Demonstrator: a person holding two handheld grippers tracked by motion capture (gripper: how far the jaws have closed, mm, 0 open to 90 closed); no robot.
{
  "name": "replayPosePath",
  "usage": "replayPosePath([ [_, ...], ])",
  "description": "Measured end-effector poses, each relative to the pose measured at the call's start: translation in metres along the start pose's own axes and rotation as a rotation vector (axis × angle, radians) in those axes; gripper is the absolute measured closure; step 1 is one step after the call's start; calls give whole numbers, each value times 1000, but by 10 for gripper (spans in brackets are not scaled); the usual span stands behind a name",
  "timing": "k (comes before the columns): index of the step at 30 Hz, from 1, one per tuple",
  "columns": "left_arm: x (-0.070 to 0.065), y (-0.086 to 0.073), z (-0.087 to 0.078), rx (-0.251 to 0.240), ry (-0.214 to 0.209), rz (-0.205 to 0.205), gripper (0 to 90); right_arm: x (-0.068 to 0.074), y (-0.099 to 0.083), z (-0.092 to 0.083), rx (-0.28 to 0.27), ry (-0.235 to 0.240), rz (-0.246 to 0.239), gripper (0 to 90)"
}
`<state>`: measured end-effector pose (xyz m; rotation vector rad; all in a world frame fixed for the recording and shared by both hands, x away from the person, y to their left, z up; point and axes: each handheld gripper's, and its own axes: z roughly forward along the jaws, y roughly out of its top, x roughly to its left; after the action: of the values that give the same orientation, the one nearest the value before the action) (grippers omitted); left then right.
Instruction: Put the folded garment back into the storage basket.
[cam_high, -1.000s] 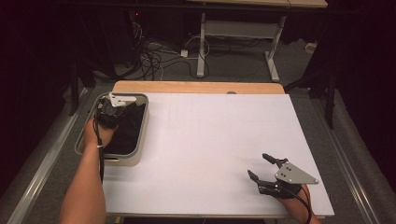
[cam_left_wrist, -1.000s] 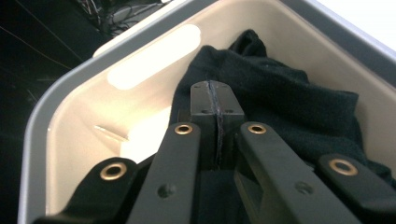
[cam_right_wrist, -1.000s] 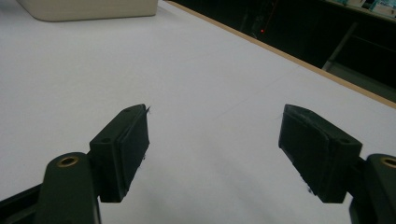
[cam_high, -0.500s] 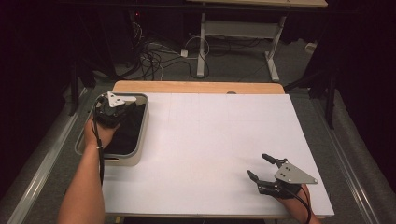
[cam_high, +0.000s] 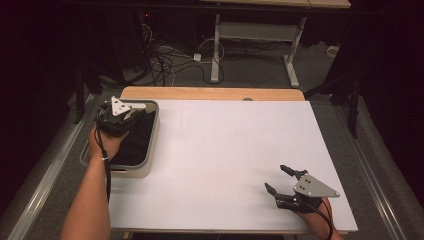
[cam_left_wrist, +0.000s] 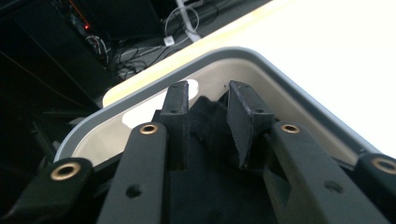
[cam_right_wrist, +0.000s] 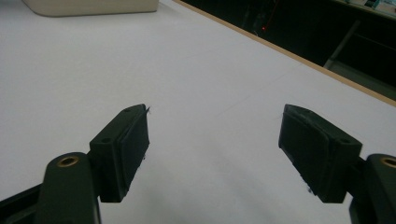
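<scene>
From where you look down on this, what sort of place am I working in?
Probably a lab or test bench: a white-covered table, loose cables on the floor behind it, and a metal-framed desk beyond. A grey bin of dark cloth sits at the table's left.

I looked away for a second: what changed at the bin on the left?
The left gripper has just been opening its jaws over the black cloth in the grey bin, with cloth between them. Hand, bin and the open right gripper stayed put.
</scene>
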<state>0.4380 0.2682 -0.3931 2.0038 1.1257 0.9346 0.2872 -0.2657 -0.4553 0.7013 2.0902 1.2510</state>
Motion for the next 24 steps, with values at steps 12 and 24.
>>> replayPosePath([
  [12,-5,3,-6,-39,10,20,494,0,0,0,-5,-12,5,230],
  [24,-14,8,-14,-93,42,17,283,1,0,1,-2,-6,3,224],
])
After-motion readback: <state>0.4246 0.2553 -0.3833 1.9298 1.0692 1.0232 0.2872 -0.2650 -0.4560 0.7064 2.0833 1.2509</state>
